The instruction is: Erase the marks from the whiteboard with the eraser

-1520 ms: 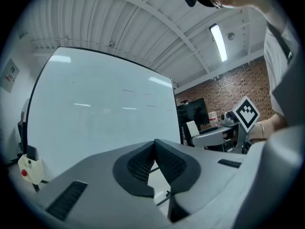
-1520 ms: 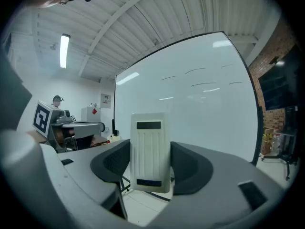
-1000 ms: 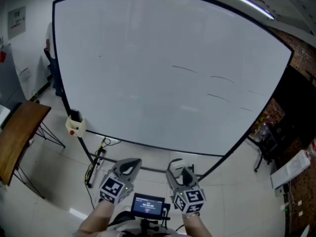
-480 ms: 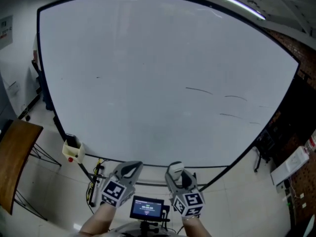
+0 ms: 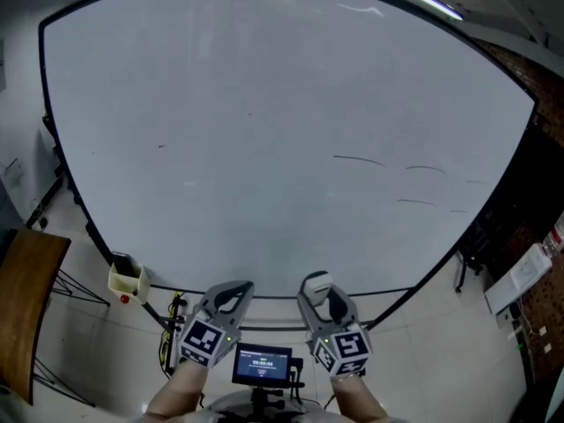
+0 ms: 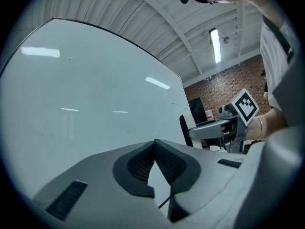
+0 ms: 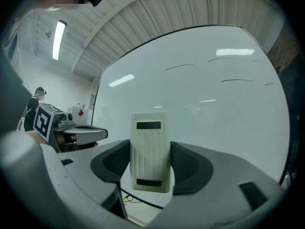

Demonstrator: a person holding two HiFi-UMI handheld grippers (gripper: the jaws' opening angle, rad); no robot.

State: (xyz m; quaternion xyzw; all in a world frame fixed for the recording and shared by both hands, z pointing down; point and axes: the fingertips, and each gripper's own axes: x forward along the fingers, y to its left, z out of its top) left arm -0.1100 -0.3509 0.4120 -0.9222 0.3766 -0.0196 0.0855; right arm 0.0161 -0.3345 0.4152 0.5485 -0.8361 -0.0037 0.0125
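The right claw (image 7: 150,150) is clamped on the eraser (image 7: 150,151), its dark padded jaws pressing the two long sides and holding it upright. The left claw (image 6: 155,148) holds nothing, its jaws closed tip to tip. Both are held side by side low in the head view, just under the lower edge of the whiteboard (image 5: 264,122), with a small lit screen (image 5: 262,365) between the person's hands.

The board fills most of the scene, a pale glossy surface in a thin dark frame that reflects the ceiling lights. A few short dark marks (image 5: 359,159) cross its right half, well above and to the right of the eraser, and a tiny speck (image 5: 160,145) sits at left. A yellowish holder (image 5: 126,279) hangs at the lower left corner. The floor (image 5: 88,342) is pale tile, with a brown wooden worktop (image 5: 22,298) at left and a brick wall (image 6: 224,84) at right under a ribbed ceiling (image 7: 143,13).

The eraser is a cream, rounded rectangle, grooved lengthwise, with a dark slot near each end.
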